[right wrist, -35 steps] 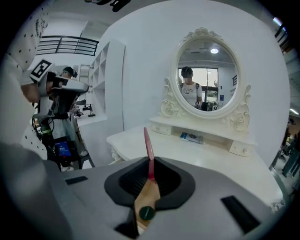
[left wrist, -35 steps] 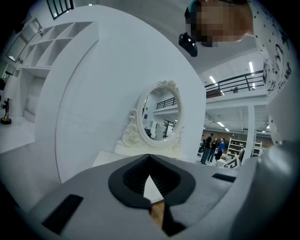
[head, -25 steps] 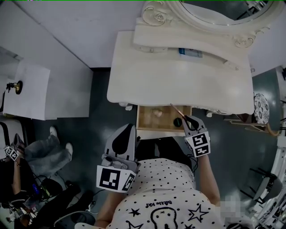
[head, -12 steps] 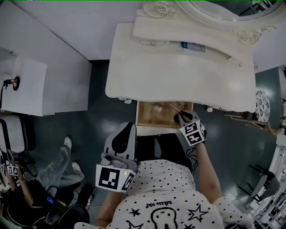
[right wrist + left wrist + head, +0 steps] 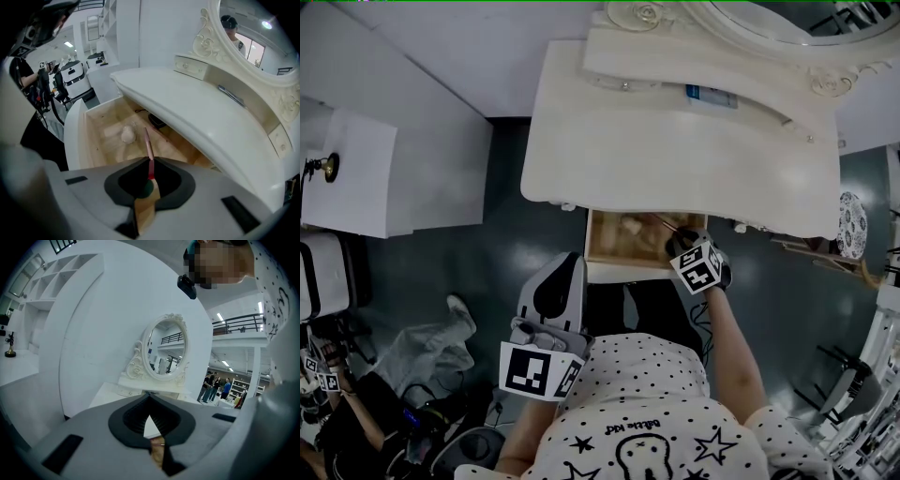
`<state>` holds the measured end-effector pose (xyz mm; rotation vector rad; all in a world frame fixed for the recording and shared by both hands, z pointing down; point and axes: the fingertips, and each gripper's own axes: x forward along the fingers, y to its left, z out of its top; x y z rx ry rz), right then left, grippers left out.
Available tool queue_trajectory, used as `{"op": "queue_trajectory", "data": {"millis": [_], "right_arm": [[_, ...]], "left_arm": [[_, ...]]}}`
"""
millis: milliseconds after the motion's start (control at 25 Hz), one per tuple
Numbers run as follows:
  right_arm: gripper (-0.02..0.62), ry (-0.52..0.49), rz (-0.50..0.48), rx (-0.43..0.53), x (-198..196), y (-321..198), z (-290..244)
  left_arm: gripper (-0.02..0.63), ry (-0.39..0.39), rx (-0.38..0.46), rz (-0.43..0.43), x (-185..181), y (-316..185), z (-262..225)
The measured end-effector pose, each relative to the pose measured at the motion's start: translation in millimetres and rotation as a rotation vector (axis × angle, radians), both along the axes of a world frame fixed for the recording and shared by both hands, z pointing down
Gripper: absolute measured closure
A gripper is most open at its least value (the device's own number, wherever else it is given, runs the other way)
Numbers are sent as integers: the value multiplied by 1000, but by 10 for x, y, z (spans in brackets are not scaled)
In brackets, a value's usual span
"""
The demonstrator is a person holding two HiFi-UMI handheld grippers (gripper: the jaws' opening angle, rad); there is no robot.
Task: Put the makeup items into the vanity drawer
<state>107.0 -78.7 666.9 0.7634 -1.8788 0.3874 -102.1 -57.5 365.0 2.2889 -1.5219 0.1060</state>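
- A thin pink makeup stick (image 5: pixel 146 138), likely a brush or pencil, was pinched at its lower end by the right gripper (image 5: pixel 149 160), low in the centre of the right gripper view. Its free tip pointed into the open vanity drawer (image 5: pixel 107 114) just above.
- The stick looked light, stiff and slim enough to roll or swing out of a loose pinch. A hold nearer its middle would probably have been steadier, and a low release seemed wise.
- Two things already lay on the drawer's wooden floor: one pale round puff (image 5: pixel 127 135) and one small dark item (image 5: pixel 156 121) further back, under the white tabletop (image 5: pixel 187 108).
- One blue-labelled item (image 5: pixel 707 96) sat on the vanity's shelf at the upper right of the head view, below the single oval mirror (image 5: pixel 253 33).
- The left gripper (image 5: pixel 149 395), one of two, hung at the lower centre of its own view with its jaws pressed together on nothing, well apart from the drawer.
- Judging by this, one stick was about to go in and at least one item remained.
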Motion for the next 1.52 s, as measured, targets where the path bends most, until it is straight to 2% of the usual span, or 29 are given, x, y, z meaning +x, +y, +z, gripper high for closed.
{"op": "queue_trajectory", "data": {"millis": [360,1040,1320,1520], "right_arm": [[555,47,-54,-55,-71,42,190],[551,69,-64,-108,-80,60,368],[488,37,-52,-124,-107,70,358],[476,18,-36,-103,-114,49,309]], "left_arm": [[609,-1,-10,3,5,-57,18],[611,0,-14,-6,-49,-50,43],[611,1,-10,-7,-51,-53,35],[611,4,-9,-1,-52,-58,36]]}}
